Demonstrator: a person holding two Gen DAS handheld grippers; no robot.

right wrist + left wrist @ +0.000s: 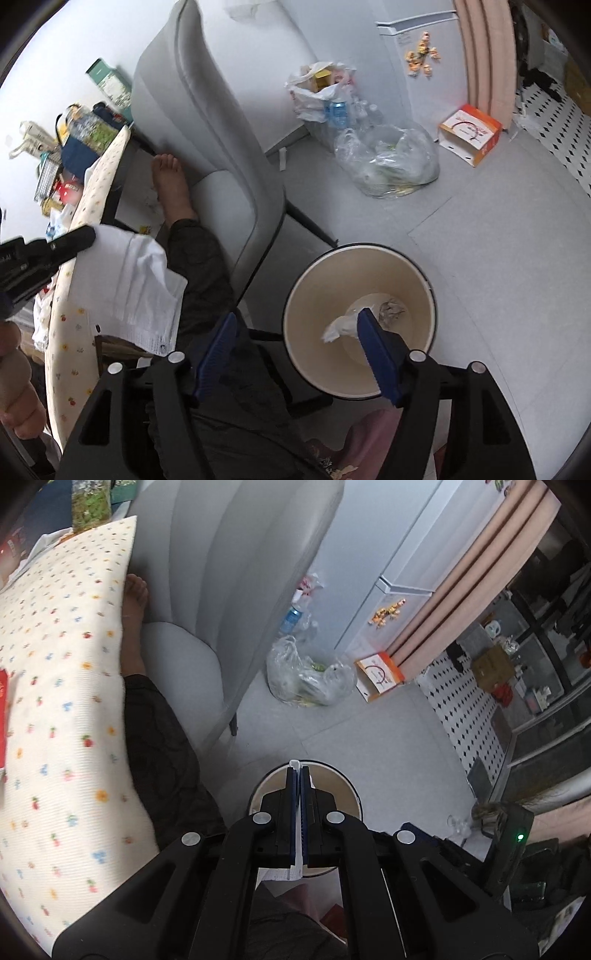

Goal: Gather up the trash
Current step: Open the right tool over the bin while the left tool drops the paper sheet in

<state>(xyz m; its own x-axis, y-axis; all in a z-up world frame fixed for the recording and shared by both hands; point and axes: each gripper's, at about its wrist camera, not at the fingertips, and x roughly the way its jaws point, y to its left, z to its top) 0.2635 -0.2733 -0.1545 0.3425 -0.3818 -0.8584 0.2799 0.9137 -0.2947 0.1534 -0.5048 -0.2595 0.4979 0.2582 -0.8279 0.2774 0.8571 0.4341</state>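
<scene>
Left wrist view. Grey floor; grey chair at centre; flower-print cloth covering a table at left; pink curtain and white cabinet with small stickers at right. Left gripper clenched on a thin white paper, its edge showing at the fingertips and again behind the pads, above a round bin largely hidden by the fingers. Clear bag of waste on the floor beside an orange-and-white box; print on the box too small to read. Shown only here: black-and-white patterned tiles, glass shelving with clutter at far right, a green indicator light on a black device.

Right wrist view. Same floor, chair, bag and box, seen from farther back. Right gripper released, blue pads spread wide, nothing between them. Bin seen from above: cream inside, dark rim, crumpled white and grey scraps at the bottom. Left gripper entering from the left, gripping the paper, a folded white sheet hanging over the table edge, well apart from the bin; fine print at its lower edge not legible. Shown only here: bin contents, a second white bag with bottles by the wall, cluttered tabletop items at upper left, a bare foot under the table.
</scene>
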